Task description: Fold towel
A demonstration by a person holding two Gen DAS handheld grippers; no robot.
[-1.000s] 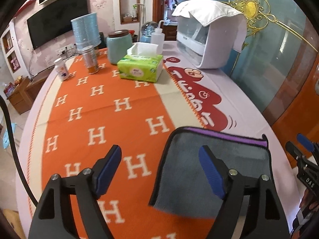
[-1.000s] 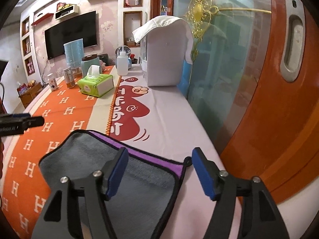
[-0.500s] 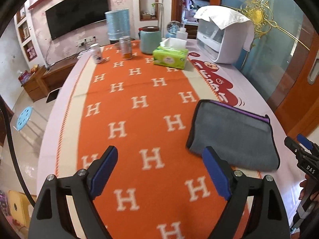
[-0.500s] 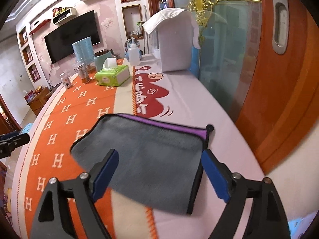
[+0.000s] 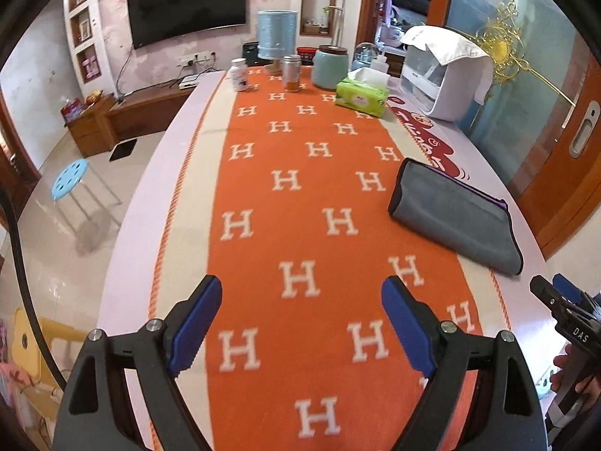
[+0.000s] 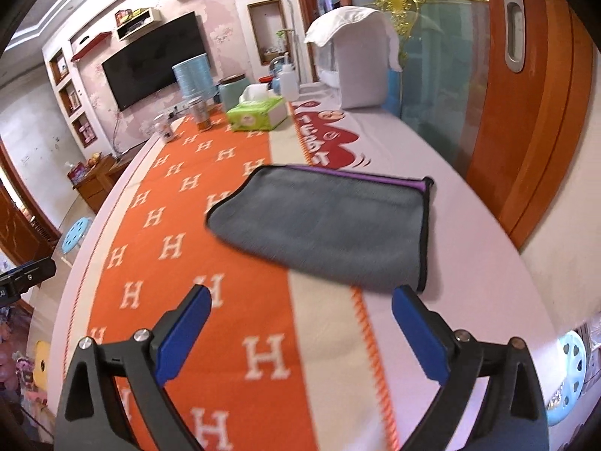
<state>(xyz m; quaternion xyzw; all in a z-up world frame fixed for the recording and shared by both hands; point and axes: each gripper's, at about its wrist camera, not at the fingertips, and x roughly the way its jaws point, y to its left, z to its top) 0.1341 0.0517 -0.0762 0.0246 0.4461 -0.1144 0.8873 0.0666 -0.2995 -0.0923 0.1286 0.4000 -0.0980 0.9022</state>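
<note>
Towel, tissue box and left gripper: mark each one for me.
towel [image 6: 323,225], right wrist view, middle of the grey top layer.
tissue box [image 5: 361,97], left wrist view, green front face.
left gripper [image 5: 300,325], left wrist view, midway between its open blue fingertips.

We count one towel [image 5: 456,218], grey, folded, right of centre in the left wrist view. Two grippers: left gripper [image 5: 300,323] at the bottom of its own view, right gripper [image 6: 300,332] at the bottom of its own, two blue pads each, four pads total. One orange runner [image 5: 300,195] down the middle of the frame. Upper centre of the left view holds one tissue box [image 5: 361,93], one teal jar [image 5: 330,67], one blue cylinder [image 5: 277,34], one metal can [image 5: 292,73], one white pill bottle [image 5: 239,74]. One white appliance [image 5: 447,79] upper right. One TV [image 5: 188,3] upper left. Blue stools: one in the left view [image 5: 70,179], two in the right.
</note>
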